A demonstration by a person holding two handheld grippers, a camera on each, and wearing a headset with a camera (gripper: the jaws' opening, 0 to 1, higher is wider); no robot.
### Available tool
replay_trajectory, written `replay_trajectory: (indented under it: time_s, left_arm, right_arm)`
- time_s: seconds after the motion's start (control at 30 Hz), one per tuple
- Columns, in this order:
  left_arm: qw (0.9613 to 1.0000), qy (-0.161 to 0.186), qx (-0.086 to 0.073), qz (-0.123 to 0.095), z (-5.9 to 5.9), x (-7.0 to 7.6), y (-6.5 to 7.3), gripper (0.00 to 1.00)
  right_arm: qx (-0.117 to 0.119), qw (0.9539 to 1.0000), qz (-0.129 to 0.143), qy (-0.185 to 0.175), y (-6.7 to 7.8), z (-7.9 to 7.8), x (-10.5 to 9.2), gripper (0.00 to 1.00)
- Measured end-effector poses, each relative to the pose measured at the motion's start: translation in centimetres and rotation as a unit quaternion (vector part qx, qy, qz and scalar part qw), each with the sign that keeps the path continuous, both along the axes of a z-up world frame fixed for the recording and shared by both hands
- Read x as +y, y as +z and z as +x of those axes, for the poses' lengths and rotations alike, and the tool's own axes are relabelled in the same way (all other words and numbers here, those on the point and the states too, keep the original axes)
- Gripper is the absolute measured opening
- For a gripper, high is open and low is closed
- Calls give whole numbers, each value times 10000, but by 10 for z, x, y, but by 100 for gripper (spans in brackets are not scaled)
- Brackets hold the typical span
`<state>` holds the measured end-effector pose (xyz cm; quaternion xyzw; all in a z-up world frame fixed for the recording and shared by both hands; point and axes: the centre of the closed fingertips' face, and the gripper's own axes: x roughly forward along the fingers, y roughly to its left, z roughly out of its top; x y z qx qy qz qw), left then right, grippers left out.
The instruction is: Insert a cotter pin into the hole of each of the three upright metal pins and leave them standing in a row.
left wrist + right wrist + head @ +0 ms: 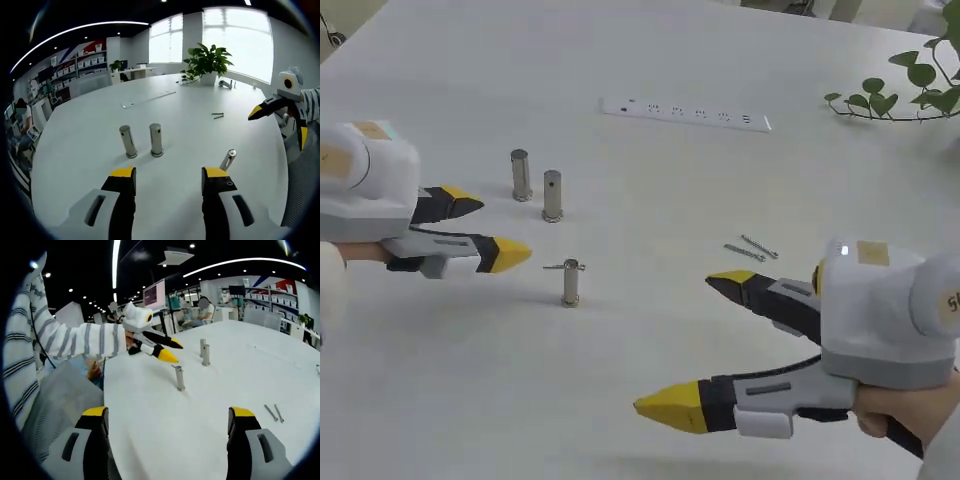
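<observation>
Three upright metal pins stand on the white table: a bare pin (521,175), a second bare pin (552,195) beside it, and nearer me a pin with a cotter pin through its hole (570,282). Two loose cotter pins (752,248) lie to the right. My left gripper (500,228) hovers open just left of the pins, holding nothing. My right gripper (695,345) is open and empty at the lower right, near the loose cotter pins. In the left gripper view the two bare pins (142,141) stand ahead and the pinned one (228,159) is by the right jaw.
A white power strip (685,113) lies at the back of the table. A potted plant's leaves (910,85) reach in at the far right. In the right gripper view a striped sleeve (75,342) holds the left gripper, with the table edge below it.
</observation>
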<state>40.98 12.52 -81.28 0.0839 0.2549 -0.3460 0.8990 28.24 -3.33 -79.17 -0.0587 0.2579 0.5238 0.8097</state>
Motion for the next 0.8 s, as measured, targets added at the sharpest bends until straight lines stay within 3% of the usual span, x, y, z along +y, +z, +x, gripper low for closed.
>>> replay_trajectory:
  time_s: [0.43,0.57,0.63,0.8]
  left_arm:
    - [9999,-63,-126,49,32,-17,8,51]
    - [9997,-145,-68,186,37,-19,3,50]
    - [9991,-199,-48,364,40,-19,-2,49]
    - [9991,-218,49,348,45,-24,-12,47]
  right_arm:
    - [-96,9976,-225,-644,10,1,-35,100]
    - [-102,9960,-260,-848,12,-1,-47,100]
    - [-101,9952,-299,-928,12,-2,-52,100]
    - [-41,9936,-386,-1060,8,-5,-59,100]
